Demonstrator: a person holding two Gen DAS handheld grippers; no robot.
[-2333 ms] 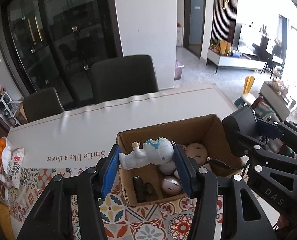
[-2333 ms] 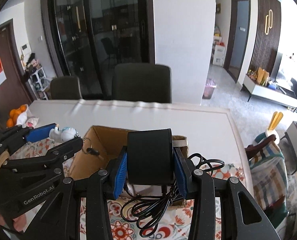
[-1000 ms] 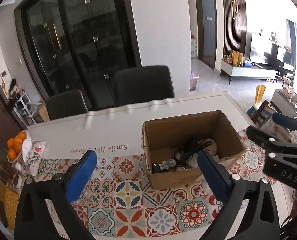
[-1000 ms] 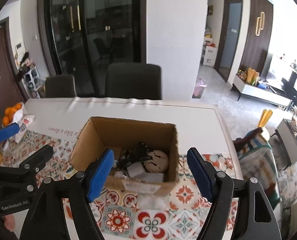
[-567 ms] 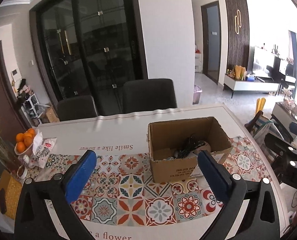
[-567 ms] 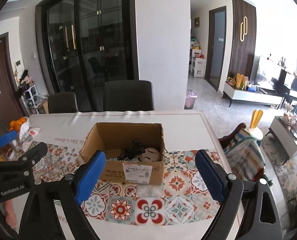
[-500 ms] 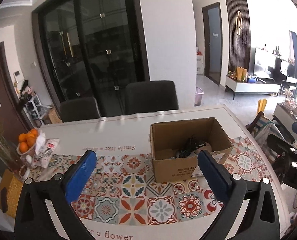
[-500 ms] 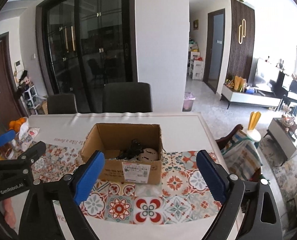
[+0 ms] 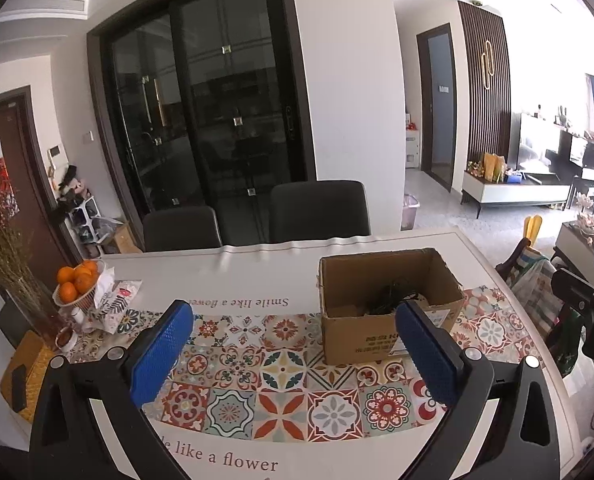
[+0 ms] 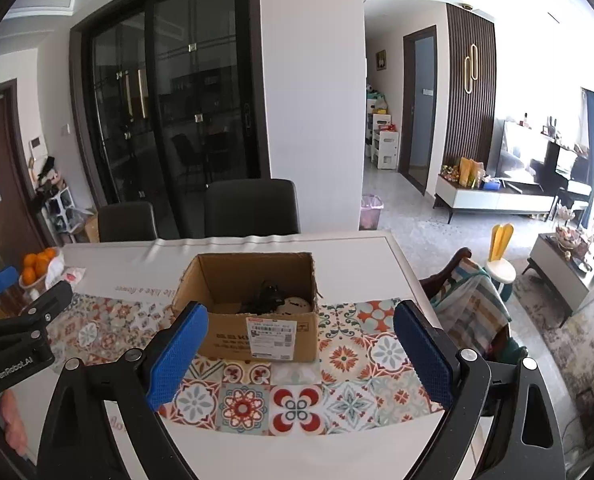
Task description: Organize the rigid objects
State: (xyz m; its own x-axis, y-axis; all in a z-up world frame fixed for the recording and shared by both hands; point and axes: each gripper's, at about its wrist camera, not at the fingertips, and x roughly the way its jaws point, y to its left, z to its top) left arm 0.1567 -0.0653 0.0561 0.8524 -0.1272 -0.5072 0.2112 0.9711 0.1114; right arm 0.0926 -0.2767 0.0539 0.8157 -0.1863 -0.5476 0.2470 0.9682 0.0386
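A brown cardboard box stands on the patterned tablecloth. Inside it lie a black cable bundle and a round white object; whatever else it holds is hidden by its walls. My left gripper is open and empty, held back from the box and to its left. My right gripper is also open and empty, in front of the box's labelled side. Each gripper's black frame shows at the edge of the other's view.
A bowl of oranges, a vase of dried stems and a snack packet sit at the table's left end. Two dark chairs stand behind the table. A chair with a striped cloth is at the right.
Both grippers let go of their loads into the box, opened wide and pulled back and up from it. The box now looks smaller and farther away.
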